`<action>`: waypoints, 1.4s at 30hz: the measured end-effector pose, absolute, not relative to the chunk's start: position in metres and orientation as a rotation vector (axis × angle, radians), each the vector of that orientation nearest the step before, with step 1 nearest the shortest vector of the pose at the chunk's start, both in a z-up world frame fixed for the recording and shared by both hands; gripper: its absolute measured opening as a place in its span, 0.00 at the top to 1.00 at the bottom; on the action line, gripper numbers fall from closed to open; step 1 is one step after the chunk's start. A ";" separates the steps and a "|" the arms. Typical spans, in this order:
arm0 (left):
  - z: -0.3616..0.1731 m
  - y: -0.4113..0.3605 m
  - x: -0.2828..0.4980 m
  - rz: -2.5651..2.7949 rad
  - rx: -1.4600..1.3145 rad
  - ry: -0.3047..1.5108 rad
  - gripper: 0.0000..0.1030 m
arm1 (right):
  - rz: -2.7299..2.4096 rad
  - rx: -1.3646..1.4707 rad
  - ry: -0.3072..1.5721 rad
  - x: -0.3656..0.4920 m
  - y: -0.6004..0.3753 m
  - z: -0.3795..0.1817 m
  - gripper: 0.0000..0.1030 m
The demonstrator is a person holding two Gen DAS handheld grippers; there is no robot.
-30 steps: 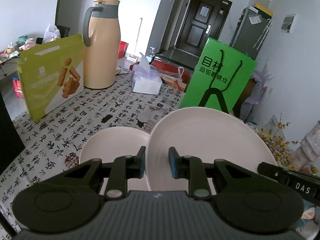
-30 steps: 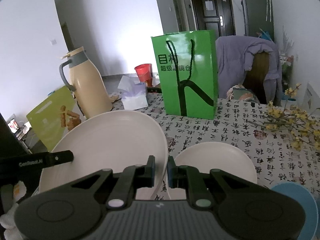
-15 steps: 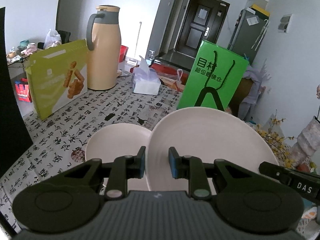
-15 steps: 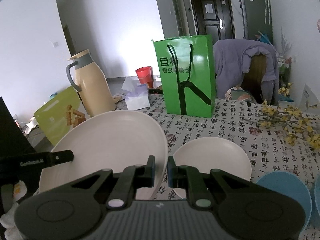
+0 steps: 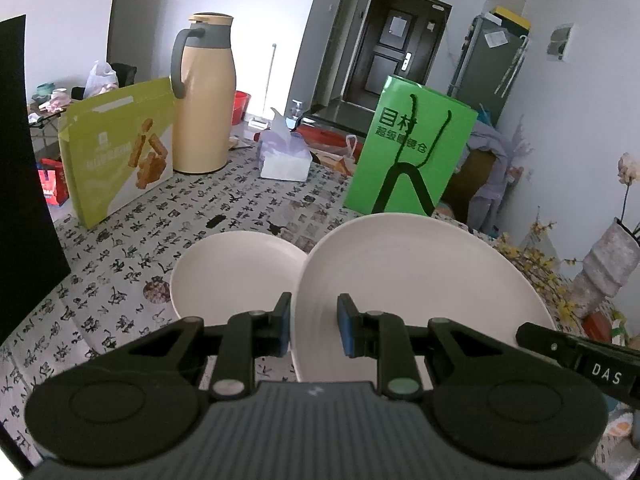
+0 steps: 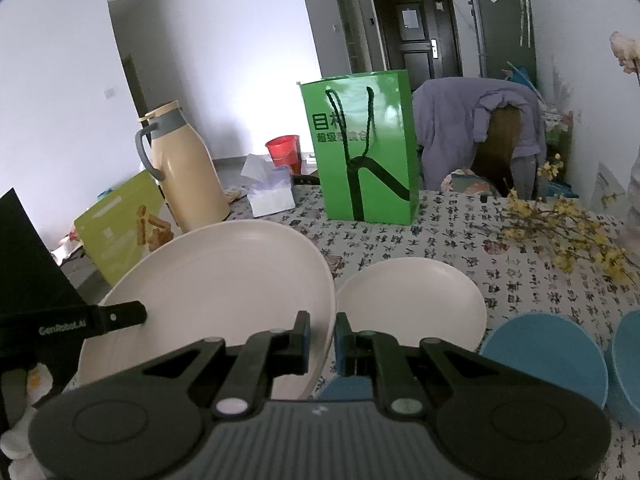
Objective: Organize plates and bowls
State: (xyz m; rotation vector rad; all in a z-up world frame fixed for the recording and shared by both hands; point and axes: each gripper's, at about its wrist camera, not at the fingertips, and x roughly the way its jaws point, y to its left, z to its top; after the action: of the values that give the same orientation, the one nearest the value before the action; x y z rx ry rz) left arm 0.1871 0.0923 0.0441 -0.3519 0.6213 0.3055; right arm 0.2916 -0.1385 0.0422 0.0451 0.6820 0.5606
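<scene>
Both grippers are clamped on one large cream plate (image 5: 420,280): the left gripper (image 5: 313,326) is closed on its left rim, the right gripper (image 6: 321,340) on its right rim, and the plate is carried tilted above the patterned table (image 5: 132,240). It is judged rigid, smooth and breakable, probably slippery at the glaze, so the thin rim is best pinched from opposite sides. Three cream dishes can be counted: the held one, a smaller plate (image 5: 232,268) to the left, another (image 6: 412,300) to the right. Two blue dishes (image 6: 548,356) are seen partly at the right.
</scene>
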 end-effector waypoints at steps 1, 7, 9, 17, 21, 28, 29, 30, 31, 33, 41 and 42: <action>0.044 0.091 0.185 0.304 -0.352 0.621 0.77 | 0.560 0.046 0.682 0.290 -0.140 0.042 0.88; 0.047 0.081 0.173 0.301 -0.341 0.616 0.77 | 0.556 0.050 0.672 0.277 -0.150 0.043 0.88; 0.048 0.078 0.169 0.301 -0.337 0.613 0.77 | 0.555 0.050 0.664 0.272 -0.153 0.045 0.88; 0.052 0.066 0.152 0.286 -0.329 0.593 0.77 | 0.549 0.062 0.636 0.252 -0.169 0.047 0.88; 0.050 0.058 0.145 0.275 -0.326 0.593 0.77 | 0.537 0.070 0.628 0.243 -0.178 0.045 0.88; 0.047 0.041 0.134 0.244 -0.318 0.587 0.77 | 0.509 0.078 0.627 0.227 -0.196 0.037 0.88; 0.046 0.039 0.132 0.241 -0.316 0.586 0.77 | 0.509 0.083 0.627 0.224 -0.199 0.035 0.88; 0.045 0.037 0.130 0.237 -0.314 0.585 0.77 | 0.506 0.092 0.629 0.223 -0.203 0.034 0.88; 0.044 0.035 0.129 0.233 -0.312 0.585 0.77 | 0.504 0.101 0.630 0.220 -0.206 0.033 0.88; 0.043 0.030 0.127 0.223 -0.308 0.584 0.77 | 0.497 0.116 0.631 0.217 -0.213 0.032 0.88; 0.038 0.013 0.114 0.189 -0.299 0.565 0.77 | 0.463 0.158 0.624 0.202 -0.234 0.025 0.88; 0.037 0.011 0.112 0.183 -0.297 0.562 0.77 | 0.457 0.162 0.621 0.200 -0.236 0.024 0.88</action>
State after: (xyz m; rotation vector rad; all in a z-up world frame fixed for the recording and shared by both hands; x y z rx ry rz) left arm 0.1124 0.0109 0.0372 -0.2972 0.5619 0.1835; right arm 0.1997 -0.2358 0.0242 0.1615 0.6206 0.4571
